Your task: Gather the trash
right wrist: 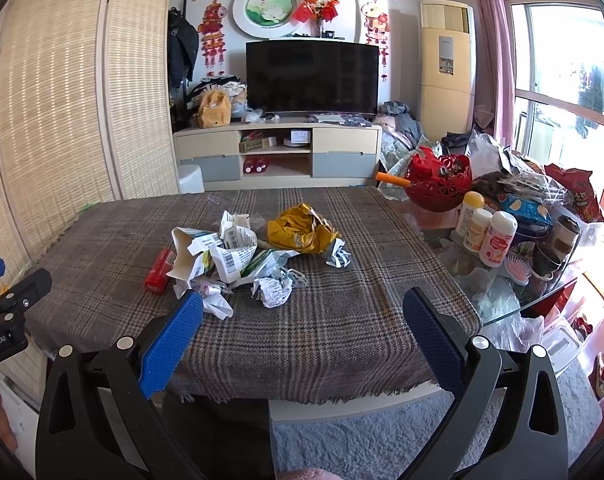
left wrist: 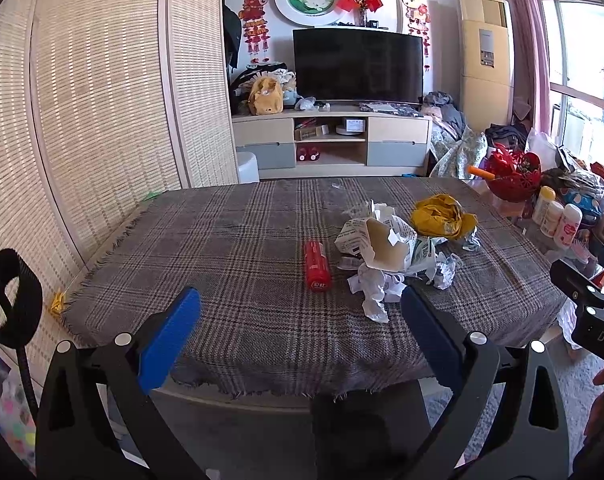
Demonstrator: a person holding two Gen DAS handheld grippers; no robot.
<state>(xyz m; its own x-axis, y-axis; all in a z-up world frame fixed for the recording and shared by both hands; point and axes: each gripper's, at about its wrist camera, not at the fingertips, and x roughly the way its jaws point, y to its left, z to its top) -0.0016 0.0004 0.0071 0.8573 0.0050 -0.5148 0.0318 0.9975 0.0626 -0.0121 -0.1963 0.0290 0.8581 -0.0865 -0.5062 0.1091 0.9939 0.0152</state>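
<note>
Left wrist view showed the left gripper with jaws wide and empty, hanging over the near edge of the table. A red can lay on its side just ahead, its long axis running from near edge to far edge, roughly in line with the jaws' reach. Right of it, touching or nearly so, sat the paper heap of torn cartons and crumpled scraps, with a yellow wrapper behind it toward the far right corner. Right wrist view showed the right gripper equally wide and empty over the near edge; from there the paper heap lay ahead and left, the yellow wrapper straight ahead beyond it, and the can farther left. No bin was visible in either view. Judging by this, the left gripper was nearer the can, the right nearer the wrapper, and a can grasp would want the jaws closing across its short width.
</note>
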